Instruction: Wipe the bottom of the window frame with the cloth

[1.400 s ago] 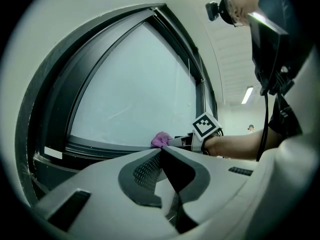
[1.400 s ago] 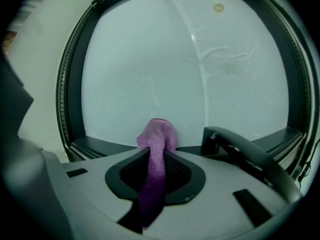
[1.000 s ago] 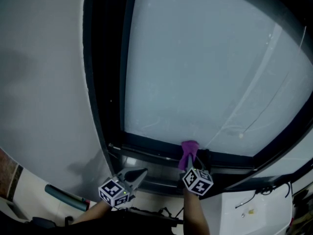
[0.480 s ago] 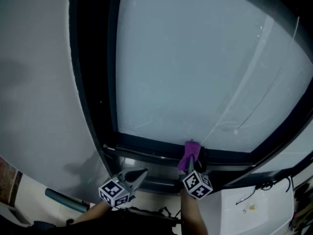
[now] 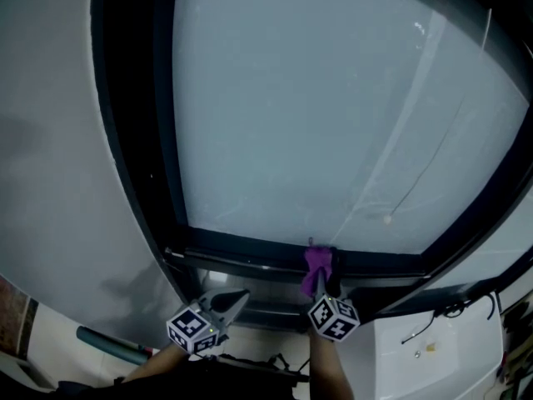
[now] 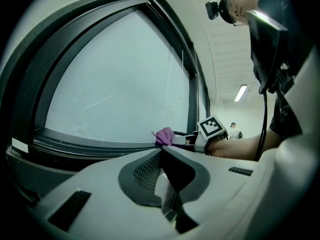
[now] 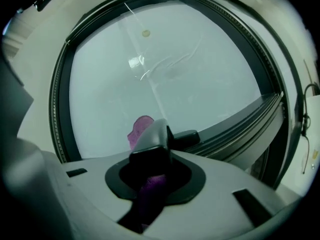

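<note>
Cloth [image 5: 316, 262] (purple) on window frame [image 5: 241, 249] bottom, right claw [image 5: 321, 283] clamped

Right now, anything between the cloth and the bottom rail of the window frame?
Nothing visible. The right gripper is shut on the purple cloth, which appears to lie right against the bottom frame rail. The left gripper is shut and empty, lower and to the left, off the rail.
</note>
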The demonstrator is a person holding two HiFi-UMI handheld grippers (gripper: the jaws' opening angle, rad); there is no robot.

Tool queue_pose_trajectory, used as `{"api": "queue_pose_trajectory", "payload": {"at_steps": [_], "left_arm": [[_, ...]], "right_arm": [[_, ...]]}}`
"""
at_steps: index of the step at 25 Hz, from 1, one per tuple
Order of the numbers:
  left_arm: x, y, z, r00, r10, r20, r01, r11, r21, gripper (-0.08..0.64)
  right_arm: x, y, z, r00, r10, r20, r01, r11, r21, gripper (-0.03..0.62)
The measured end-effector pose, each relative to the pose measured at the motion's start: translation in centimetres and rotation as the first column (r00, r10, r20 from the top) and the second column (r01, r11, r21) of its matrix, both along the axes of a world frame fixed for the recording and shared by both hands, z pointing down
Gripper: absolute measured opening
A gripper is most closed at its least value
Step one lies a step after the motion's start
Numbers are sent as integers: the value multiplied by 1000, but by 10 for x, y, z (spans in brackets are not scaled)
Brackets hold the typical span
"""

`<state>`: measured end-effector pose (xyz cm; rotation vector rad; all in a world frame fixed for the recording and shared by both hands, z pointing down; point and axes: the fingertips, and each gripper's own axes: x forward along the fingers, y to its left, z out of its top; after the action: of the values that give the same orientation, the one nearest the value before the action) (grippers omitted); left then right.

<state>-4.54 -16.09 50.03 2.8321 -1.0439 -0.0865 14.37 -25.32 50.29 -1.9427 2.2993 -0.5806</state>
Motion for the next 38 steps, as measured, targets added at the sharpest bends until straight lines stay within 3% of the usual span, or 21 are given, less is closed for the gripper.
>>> {"api": "queue_pose_trajectory", "payload": {"at_steps": [5,9,18,22,27,30,35,38], "left_arm": [[9,0,-1,1000,-6,15,6,1000,-10,2],[16,-2,2,1000,-9,27,10,1000,-9,2],[47,-9,4,999,-28,44,28,1000,-5,2],[64,-9,6,998,-45,47,45,999,-4,2],[83,-10,7,995,-97,28,97,995,-5,2],[91,-6,9,991,-134,22,135,991,-13,2],[95,4,7,985,-175,15,175,984,-26,2],[97,4,11,988,-153,35,154,988,-29,2]], "right_arm": [[6,4,1,990,-41,-138,43,999,14,77],[12,3,-1,963,-64,-263,70,997,13,77],[41,-1,-3,922,-122,-368,127,992,-11,77],[48,-4,-8,880,-182,-438,179,983,-48,77],[55,-12,-16,793,-253,-554,254,964,-77,77],[59,-13,-17,762,-281,-583,288,954,-85,77],[73,-22,-30,776,-264,-573,286,957,-54,75],[69,-29,-31,785,-266,-560,282,958,-60,75]]}}
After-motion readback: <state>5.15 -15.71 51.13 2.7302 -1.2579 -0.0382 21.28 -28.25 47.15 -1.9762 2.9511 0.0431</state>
